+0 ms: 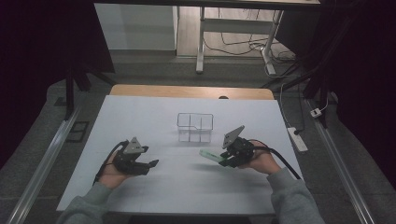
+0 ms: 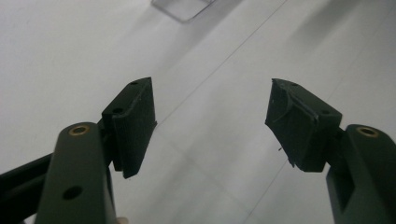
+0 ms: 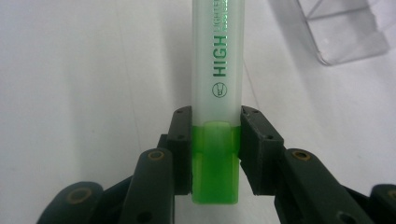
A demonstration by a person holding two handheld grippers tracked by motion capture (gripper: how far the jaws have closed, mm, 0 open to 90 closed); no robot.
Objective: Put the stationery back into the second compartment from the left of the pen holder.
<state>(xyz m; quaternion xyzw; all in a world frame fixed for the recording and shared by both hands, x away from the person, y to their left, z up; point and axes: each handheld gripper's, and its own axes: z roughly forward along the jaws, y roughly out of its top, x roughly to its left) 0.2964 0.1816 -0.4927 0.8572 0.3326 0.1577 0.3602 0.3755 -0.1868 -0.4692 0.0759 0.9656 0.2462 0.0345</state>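
The highlighter (image 3: 217, 93) runs past the frame's top, clamped in right tongs (image 3: 215, 154).

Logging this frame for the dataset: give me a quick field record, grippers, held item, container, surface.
left gripper: open, nothing between the jaws, above the sheet
right gripper: shut on the green highlighter, gripped at its green end
highlighter pose: roughly level, free end pointing toward the table's middle
container: clear divided organizer, beyond the highlighter's tip, looks empty
surface: white sheet over a wooden table
hands: one on each gripper, grey sleeves
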